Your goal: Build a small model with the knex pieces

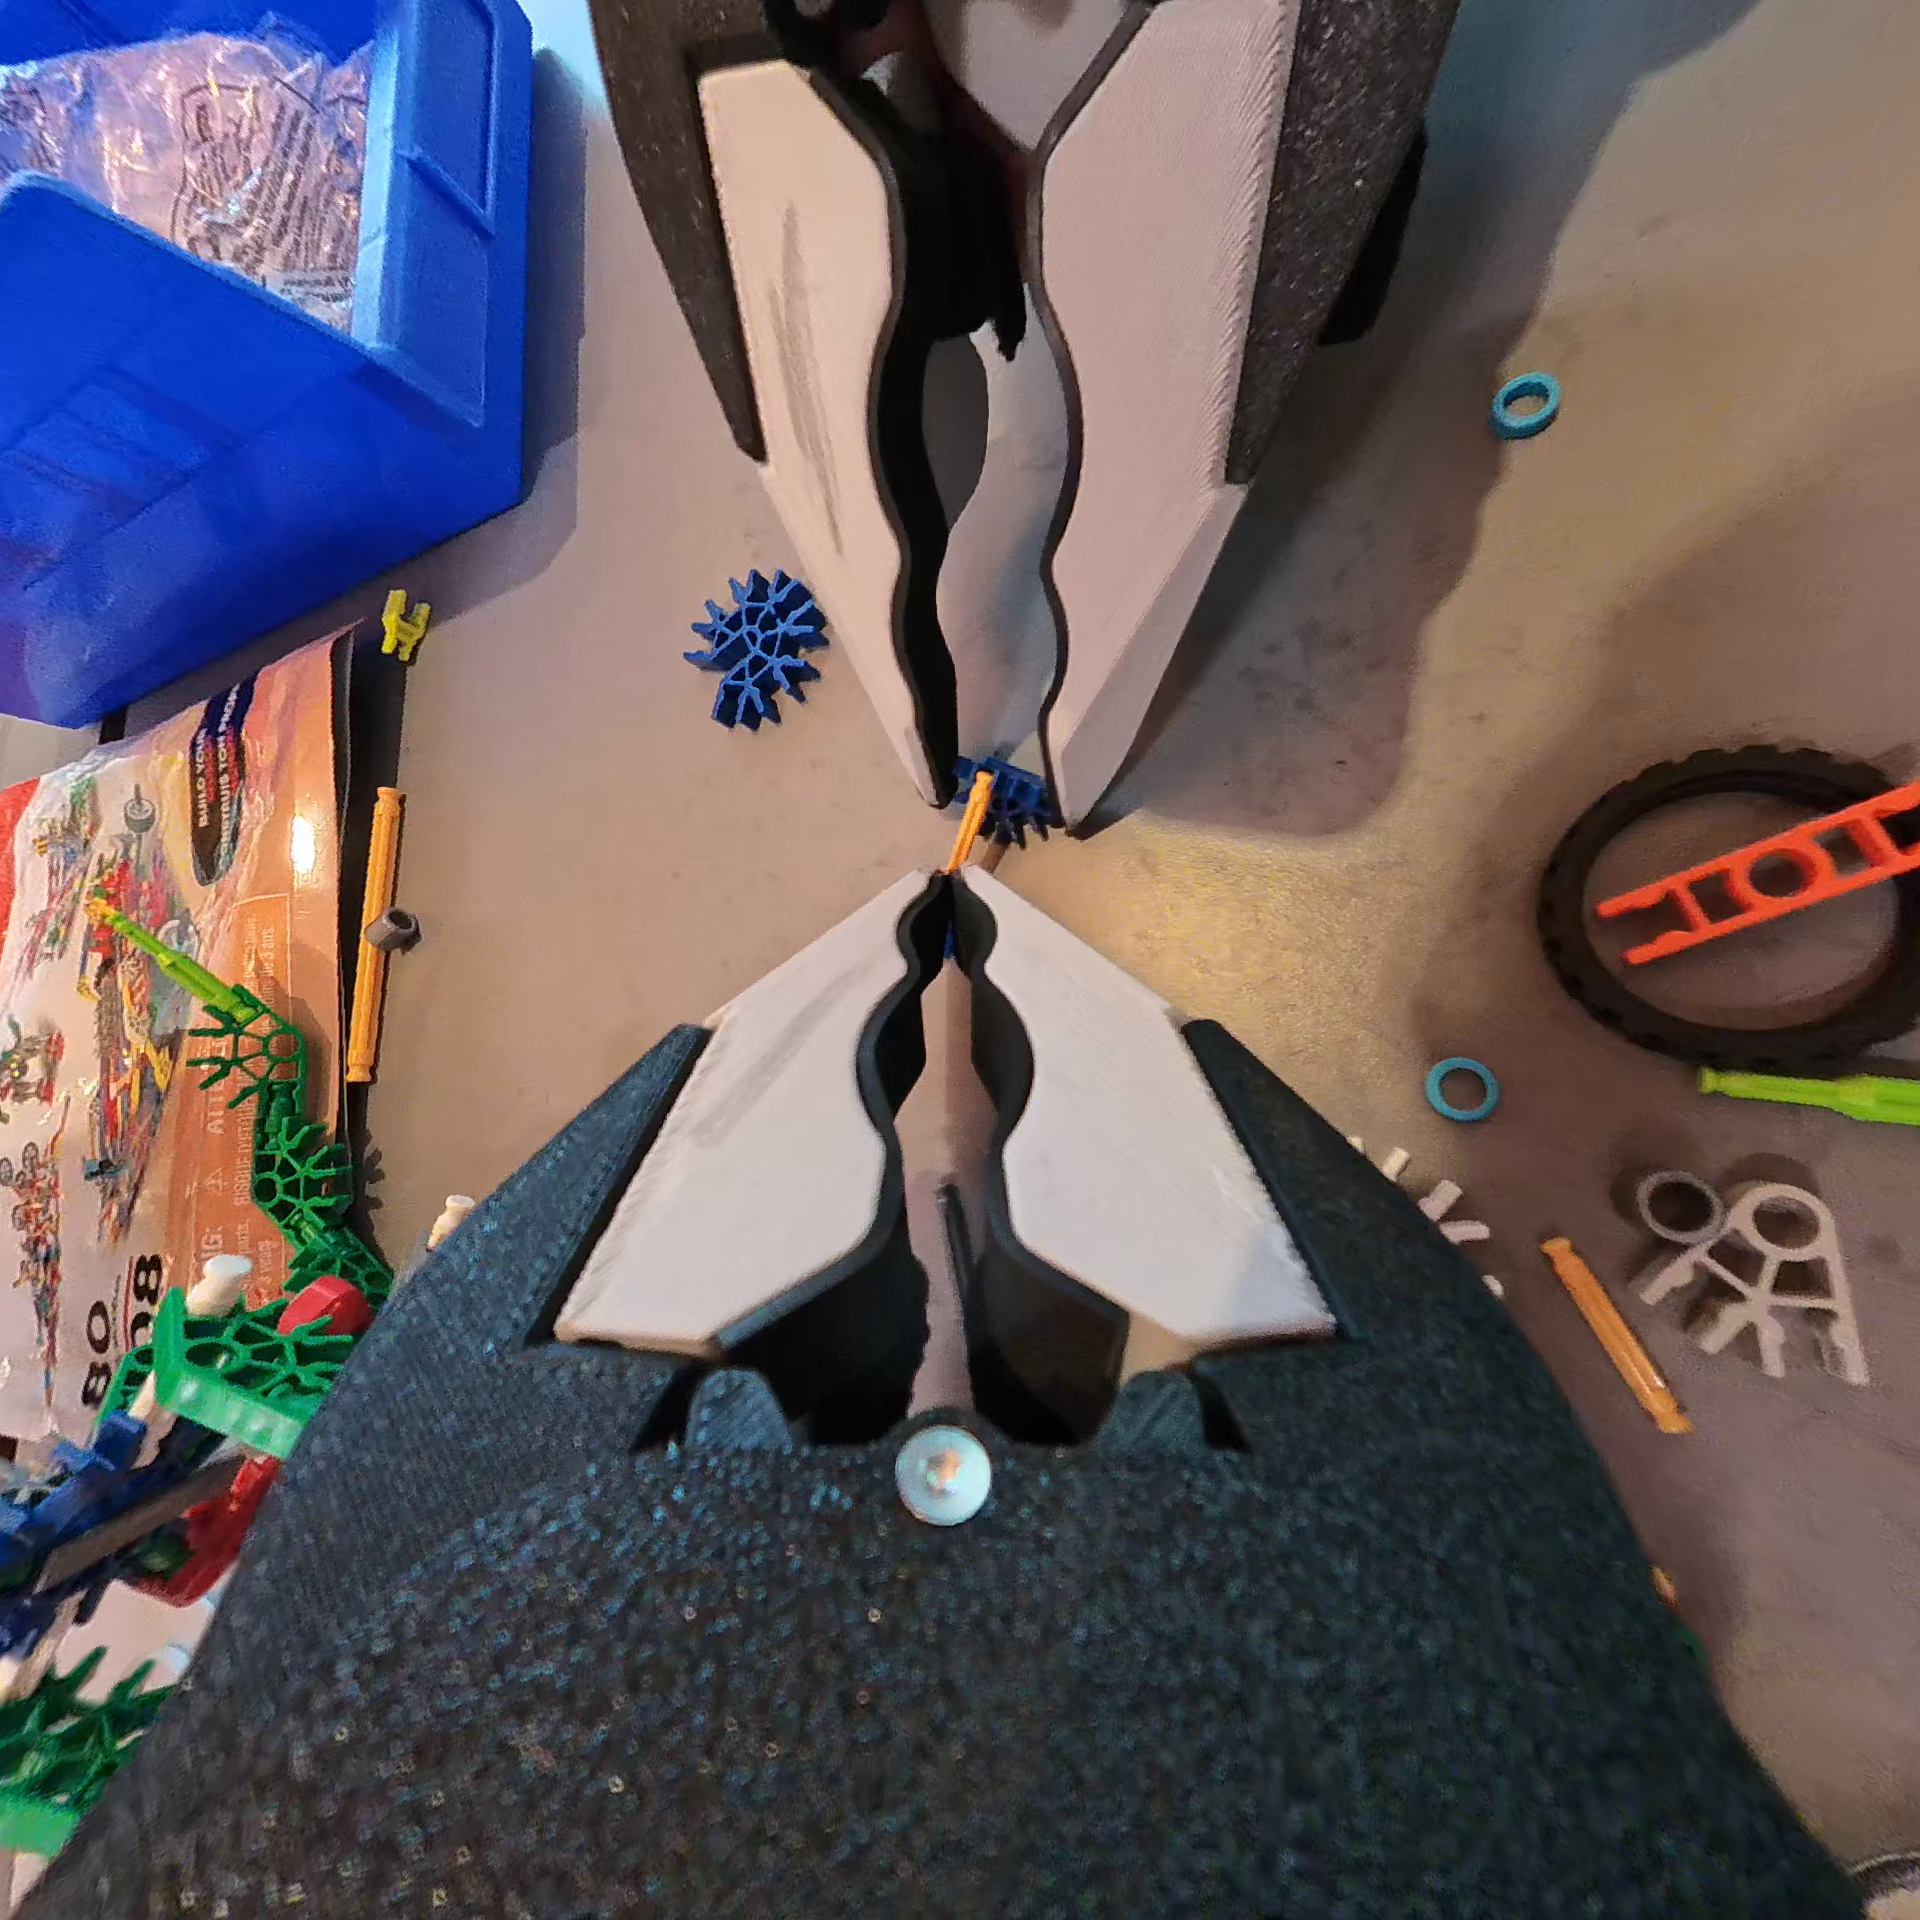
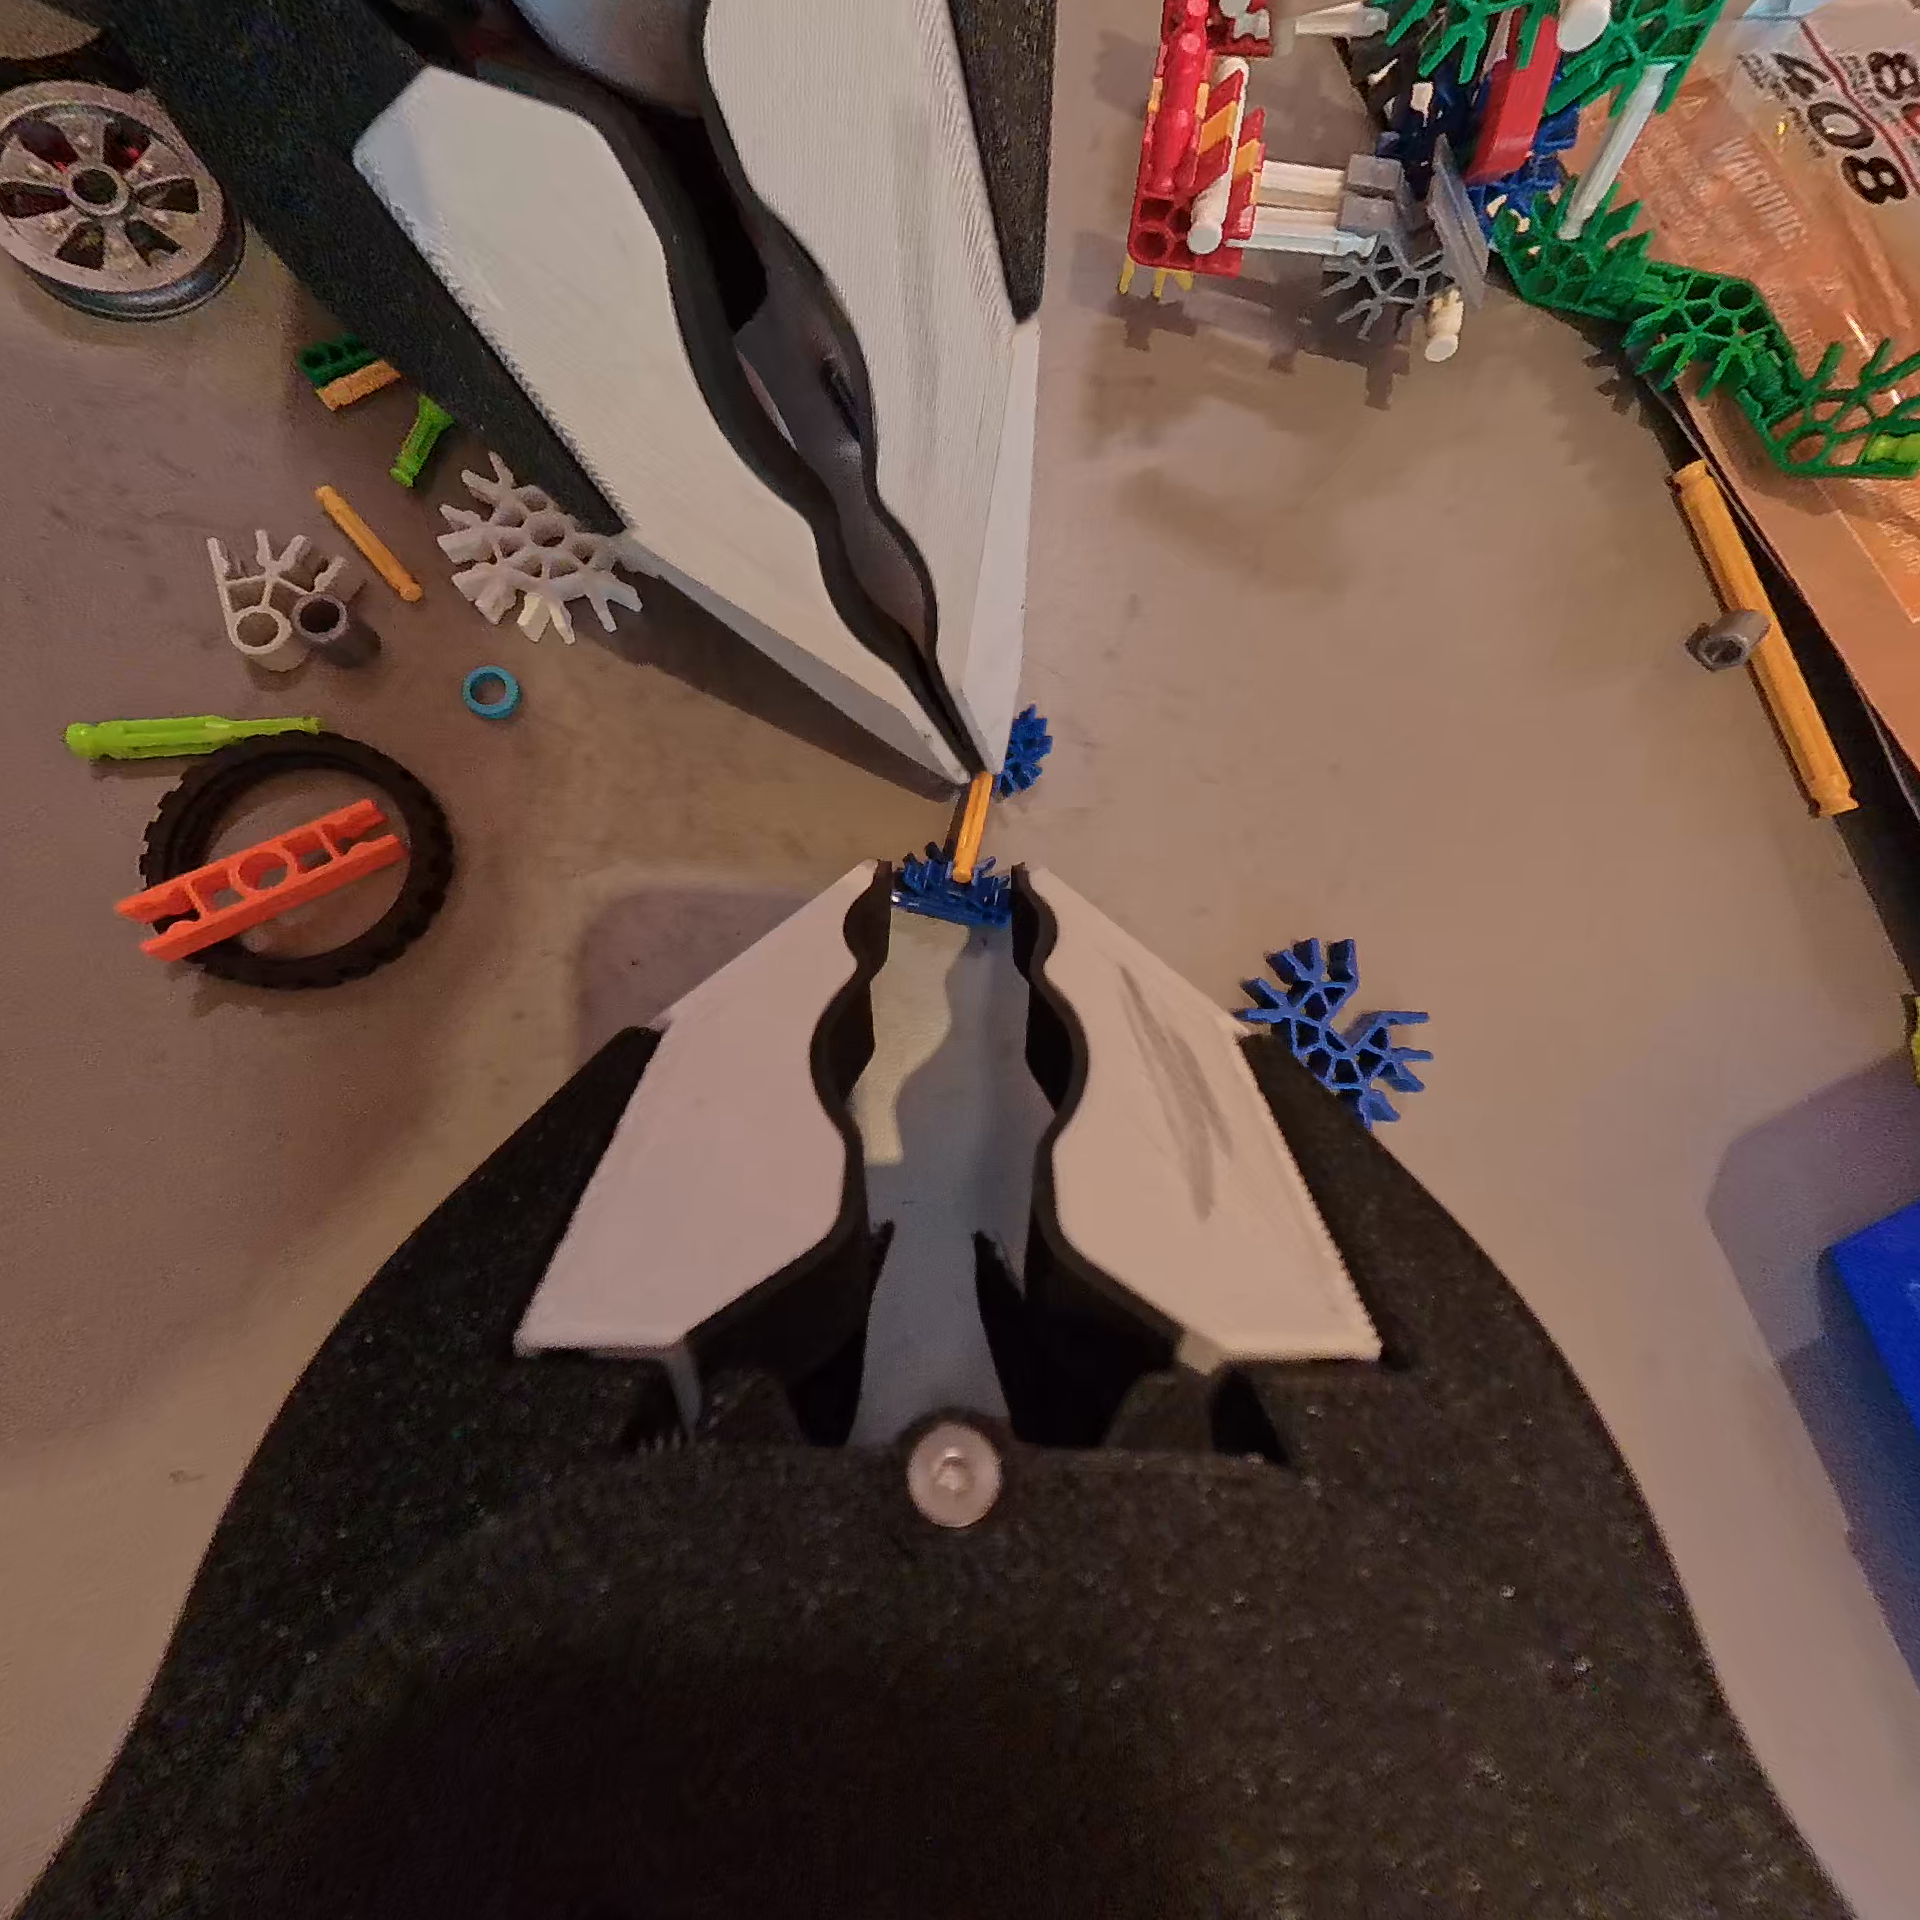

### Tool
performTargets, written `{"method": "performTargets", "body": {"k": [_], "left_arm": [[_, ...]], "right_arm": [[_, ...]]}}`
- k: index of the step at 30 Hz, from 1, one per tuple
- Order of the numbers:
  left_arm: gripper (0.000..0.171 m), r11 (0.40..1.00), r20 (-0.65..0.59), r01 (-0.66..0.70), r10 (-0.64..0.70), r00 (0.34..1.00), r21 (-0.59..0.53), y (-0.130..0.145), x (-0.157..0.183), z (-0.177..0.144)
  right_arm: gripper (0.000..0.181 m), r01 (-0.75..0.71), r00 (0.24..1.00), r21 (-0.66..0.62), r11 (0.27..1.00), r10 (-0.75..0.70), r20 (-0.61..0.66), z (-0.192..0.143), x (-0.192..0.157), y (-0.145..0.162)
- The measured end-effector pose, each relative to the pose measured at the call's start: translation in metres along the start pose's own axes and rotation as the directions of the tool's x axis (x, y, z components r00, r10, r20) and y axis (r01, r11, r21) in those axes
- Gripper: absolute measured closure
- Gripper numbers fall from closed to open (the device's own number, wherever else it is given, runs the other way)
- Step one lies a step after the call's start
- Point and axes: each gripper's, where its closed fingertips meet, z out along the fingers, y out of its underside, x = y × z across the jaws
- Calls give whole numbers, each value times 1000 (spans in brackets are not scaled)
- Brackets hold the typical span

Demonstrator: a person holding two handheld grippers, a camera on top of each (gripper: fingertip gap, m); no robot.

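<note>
The left gripper (image 1: 948,883) has its ridged white fingers pressed together on a thin orange rod (image 2: 972,823) and on a blue piece (image 2: 1022,750) at that rod's far end, mostly hidden. Facing it tip to tip, the right gripper (image 2: 953,883) pinches a spiky blue connector (image 2: 951,888) fixed on the rod's near end. A loose blue snowflake connector (image 2: 1335,1029) lies at four o'clock, a black tyre ring (image 2: 296,857) holding an orange piece at nine. The matte grey table (image 2: 1351,727) lies open toward two o'clock.

Only readable stuff is the print and big black numerals on the orange toy instruction sheet (image 1: 208,935) in a plastic bag.
</note>
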Motion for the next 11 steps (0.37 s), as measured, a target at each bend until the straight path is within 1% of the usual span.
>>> {"method": "performTargets", "body": {"k": [3,6,9,11], "left_arm": [[169,1000,-1,-3,3,1000,21,-3,0,-2],[158,1000,-8,-18,18,1000,13,-2,2,-1],[159,999,-25,-33,33,999,8,-1,8,2],[164,999,-29,-41,41,999,9,-2,10,4]], "right_arm": [[159,2,1000,1,1000,-2,4,0,-1,0],[159,7,1000,3,1000,-7,10,0,-2,-1],[159,15,1000,5,1000,-15,16,1,-4,-2],[159,22,1000,6,1000,-23,21,1,-6,-2]]}}
